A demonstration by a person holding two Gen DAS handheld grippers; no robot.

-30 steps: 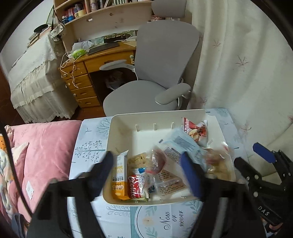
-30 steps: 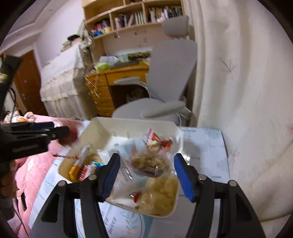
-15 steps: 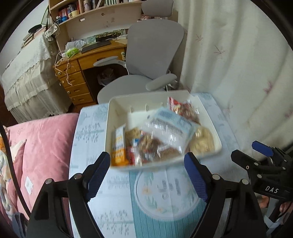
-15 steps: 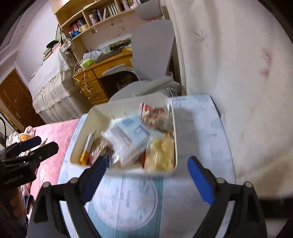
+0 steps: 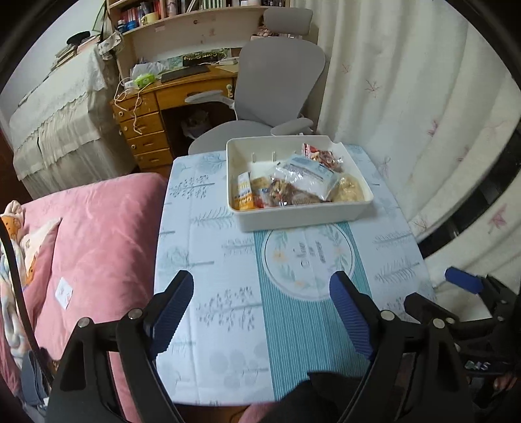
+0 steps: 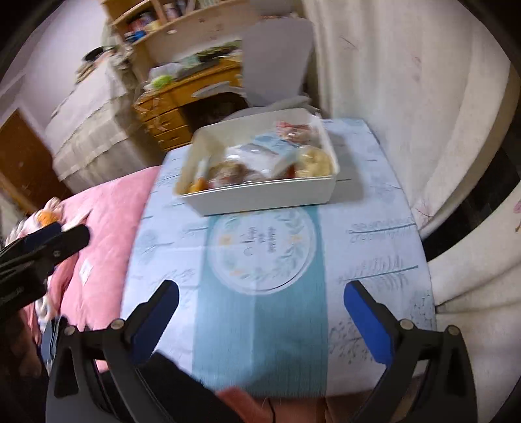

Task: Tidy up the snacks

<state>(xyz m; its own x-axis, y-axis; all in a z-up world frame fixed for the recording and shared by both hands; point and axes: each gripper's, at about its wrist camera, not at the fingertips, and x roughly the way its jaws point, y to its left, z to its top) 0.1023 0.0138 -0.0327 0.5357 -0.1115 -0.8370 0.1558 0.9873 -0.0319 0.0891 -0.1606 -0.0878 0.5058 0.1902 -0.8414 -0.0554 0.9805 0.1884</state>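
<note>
Left wrist view, rectangular white plastic bin of crinkly snack packets, both tongs opening, empty.

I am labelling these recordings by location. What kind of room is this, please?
Most likely a bedroom that also serves as a study: a pink quilt beside the small table, a wooden desk with bookshelves, and a grey office chair.

A patterned table carries a white bin of snacks
</note>
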